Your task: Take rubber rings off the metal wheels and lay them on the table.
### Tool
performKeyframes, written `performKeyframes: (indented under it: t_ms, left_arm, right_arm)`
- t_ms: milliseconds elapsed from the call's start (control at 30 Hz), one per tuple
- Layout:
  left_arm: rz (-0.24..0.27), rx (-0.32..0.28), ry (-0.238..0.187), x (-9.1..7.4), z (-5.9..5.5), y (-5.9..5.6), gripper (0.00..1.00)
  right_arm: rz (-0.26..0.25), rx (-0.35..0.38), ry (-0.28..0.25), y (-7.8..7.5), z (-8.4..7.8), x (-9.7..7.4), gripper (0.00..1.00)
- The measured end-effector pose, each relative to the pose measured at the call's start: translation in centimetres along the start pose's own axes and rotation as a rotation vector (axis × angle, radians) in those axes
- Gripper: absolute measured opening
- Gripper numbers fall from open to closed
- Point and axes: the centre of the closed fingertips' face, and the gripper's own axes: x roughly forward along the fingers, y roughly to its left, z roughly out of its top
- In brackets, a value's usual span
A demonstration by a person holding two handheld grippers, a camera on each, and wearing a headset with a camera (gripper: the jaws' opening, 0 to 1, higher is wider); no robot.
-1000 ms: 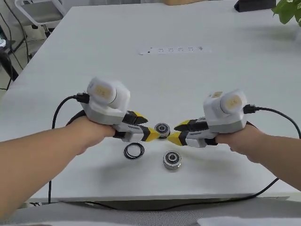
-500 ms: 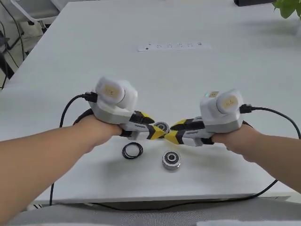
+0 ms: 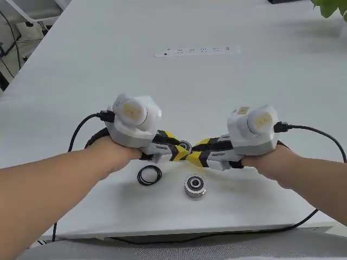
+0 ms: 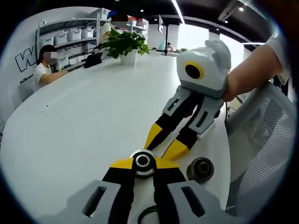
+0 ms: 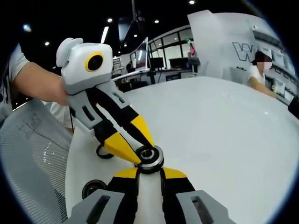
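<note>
Jaws of your left gripper (image 4: 143, 167) stand narrow, clamped on a metal wheel (image 4: 143, 161) that sits between the yellow tips at the lower centre of the left gripper view. Your right gripper (image 4: 164, 143) comes in from the upper right of that frame, its jaws a little apart and its tips right at the wheel. In the right gripper view the held wheel lies just above that gripper's own tips, low in the centre. You cannot tell there whether they pinch it or merely touch it.

The head view puts both grippers nose to nose at mid-frame, with the wheel half hidden between them. It gives the plainest look at the loose rubber rings (image 3: 149, 175), which lie flat on the table (image 3: 179, 92) below the left gripper. A second wheel (image 3: 194, 185) rests near them to the right, and a power strip (image 3: 196, 51) lies near the top. The left gripper view adds a potted plant (image 4: 124, 43) at upper left.
</note>
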Motion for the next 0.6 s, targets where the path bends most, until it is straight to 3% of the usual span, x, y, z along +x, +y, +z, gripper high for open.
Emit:
performKeyframes:
  t_ms: [67,600]
  left_arm:
    - [0.007,-0.025,-0.007,-0.01,-0.13,0.31,0.07]
    - [0.021,-0.025,-0.016,0.16,-0.04,0.31,0.07]
  right_arm:
    - [0.001,-0.002,0.000,-0.01,0.04,0.02,0.15]
    - [-0.016,0.004,0.011,0.01,-0.04,-0.02,0.13]
